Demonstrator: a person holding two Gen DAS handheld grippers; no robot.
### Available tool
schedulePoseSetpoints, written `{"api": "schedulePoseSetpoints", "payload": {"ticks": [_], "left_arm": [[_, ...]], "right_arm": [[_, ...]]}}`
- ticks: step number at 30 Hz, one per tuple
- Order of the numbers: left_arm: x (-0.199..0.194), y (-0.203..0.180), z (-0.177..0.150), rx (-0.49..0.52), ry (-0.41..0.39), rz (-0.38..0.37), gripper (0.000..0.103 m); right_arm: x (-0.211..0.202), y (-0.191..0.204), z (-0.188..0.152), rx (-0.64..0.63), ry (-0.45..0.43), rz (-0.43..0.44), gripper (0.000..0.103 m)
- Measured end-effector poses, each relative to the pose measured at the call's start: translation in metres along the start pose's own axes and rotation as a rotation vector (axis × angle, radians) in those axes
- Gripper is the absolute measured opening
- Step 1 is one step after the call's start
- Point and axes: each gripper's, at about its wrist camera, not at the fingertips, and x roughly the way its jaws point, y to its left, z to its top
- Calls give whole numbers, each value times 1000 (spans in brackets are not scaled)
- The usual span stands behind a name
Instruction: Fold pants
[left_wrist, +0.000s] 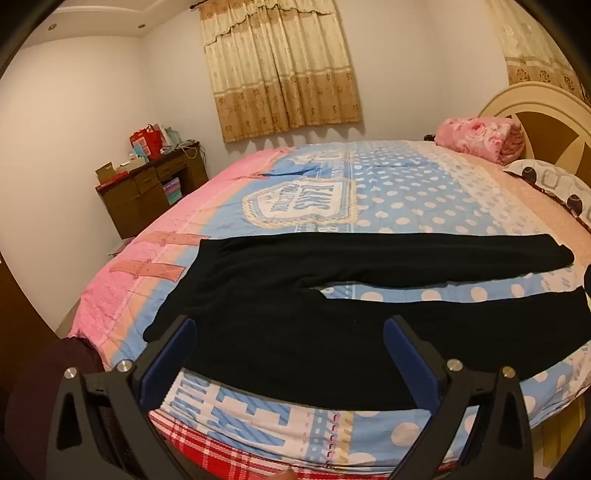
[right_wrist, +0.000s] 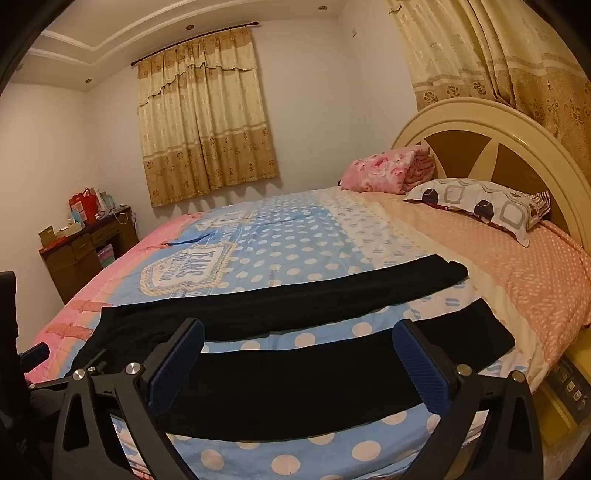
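Black pants (left_wrist: 295, 295) lie flat on the bed, waist to the left, both legs stretched to the right with a gap between them. My left gripper (left_wrist: 290, 332) is open and empty, hovering over the waist and hip area at the bed's near edge. In the right wrist view the pants (right_wrist: 295, 376) run across the near part of the bed. My right gripper (right_wrist: 299, 339) is open and empty, above the near leg, a little left of its cuff (right_wrist: 480, 328). The far leg (right_wrist: 332, 291) lies beyond it.
The bed (left_wrist: 369, 184) has a blue polka-dot and pink cover. A folded pink blanket (right_wrist: 388, 168) and a patterned pillow (right_wrist: 476, 205) lie by the cream headboard (right_wrist: 480, 122). A brown desk (left_wrist: 155, 184) with boxes stands at the far left wall. Curtains (left_wrist: 280, 66) hang behind.
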Motion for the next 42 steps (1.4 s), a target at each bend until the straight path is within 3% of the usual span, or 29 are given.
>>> {"api": "schedulePoseSetpoints", "payload": {"ticks": [42], "left_arm": [[1, -7, -7, -13, 18, -20, 103]], "right_arm": [[6, -5, -8, 11, 14, -1, 102]]}}
